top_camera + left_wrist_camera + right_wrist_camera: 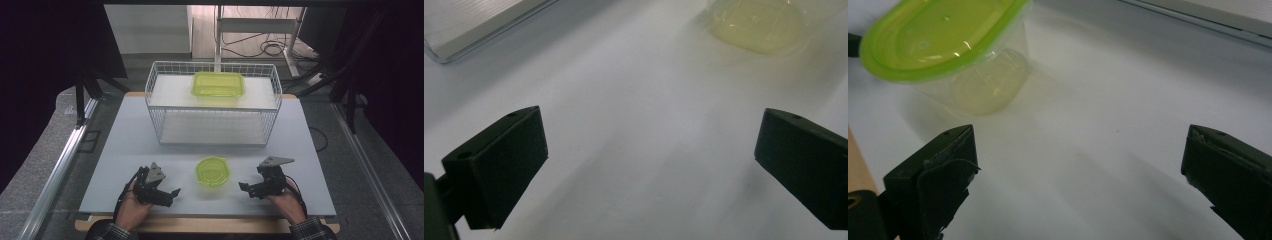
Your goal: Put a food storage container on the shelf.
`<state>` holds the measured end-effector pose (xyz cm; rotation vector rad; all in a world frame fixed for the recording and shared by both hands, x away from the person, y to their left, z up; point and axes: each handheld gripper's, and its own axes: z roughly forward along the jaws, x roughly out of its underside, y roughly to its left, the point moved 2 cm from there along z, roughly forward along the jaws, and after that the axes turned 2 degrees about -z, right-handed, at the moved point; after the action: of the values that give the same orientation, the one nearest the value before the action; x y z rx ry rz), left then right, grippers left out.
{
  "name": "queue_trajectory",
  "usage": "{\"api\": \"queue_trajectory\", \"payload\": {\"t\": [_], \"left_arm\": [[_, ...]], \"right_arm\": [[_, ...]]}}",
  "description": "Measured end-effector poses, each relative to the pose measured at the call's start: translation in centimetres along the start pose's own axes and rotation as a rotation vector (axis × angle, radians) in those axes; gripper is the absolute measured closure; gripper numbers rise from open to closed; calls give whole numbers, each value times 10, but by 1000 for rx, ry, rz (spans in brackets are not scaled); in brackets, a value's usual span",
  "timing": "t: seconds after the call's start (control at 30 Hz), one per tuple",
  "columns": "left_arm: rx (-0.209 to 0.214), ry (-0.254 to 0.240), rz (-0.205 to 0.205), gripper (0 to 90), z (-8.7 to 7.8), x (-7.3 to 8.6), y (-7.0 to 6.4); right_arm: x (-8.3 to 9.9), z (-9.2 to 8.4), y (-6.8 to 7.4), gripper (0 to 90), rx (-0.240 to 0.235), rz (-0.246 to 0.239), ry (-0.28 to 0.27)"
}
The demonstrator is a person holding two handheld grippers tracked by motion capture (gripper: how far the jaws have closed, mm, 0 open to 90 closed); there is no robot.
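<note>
A small round clear container with a green lid stands on the white table near its front edge, between my two grippers. In the right gripper view the container is at the upper left; in the left gripper view its clear base is at the upper right. My left gripper rests to its left, open, with nothing between the jaws. My right gripper rests to the container's right, open and empty as well. A larger rectangular green-lidded container sits on the top shelf of the white wire rack.
The wire rack stands across the back half of the table, with a lower shelf open toward me. Bare tabletop lies between the rack and the grippers. A metal rail runs along the left of the table.
</note>
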<state>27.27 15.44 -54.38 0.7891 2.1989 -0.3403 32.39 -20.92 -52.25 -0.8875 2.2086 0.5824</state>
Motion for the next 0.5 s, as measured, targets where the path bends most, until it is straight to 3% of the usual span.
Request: {"api": "queue_trajectory", "payload": {"t": [0.33,0.43,0.5], "left_arm": [[-4,-7,0,0,0,0,1],[-6,-7,2,0,-1,0,1],[-5,-8,-1,0,-1,0,1]], "right_arm": [[-25,1,2,40,-93,101,18],[-34,3,0,157,-121,131,3],[-38,5,-1,196,-114,144,-1]]}}
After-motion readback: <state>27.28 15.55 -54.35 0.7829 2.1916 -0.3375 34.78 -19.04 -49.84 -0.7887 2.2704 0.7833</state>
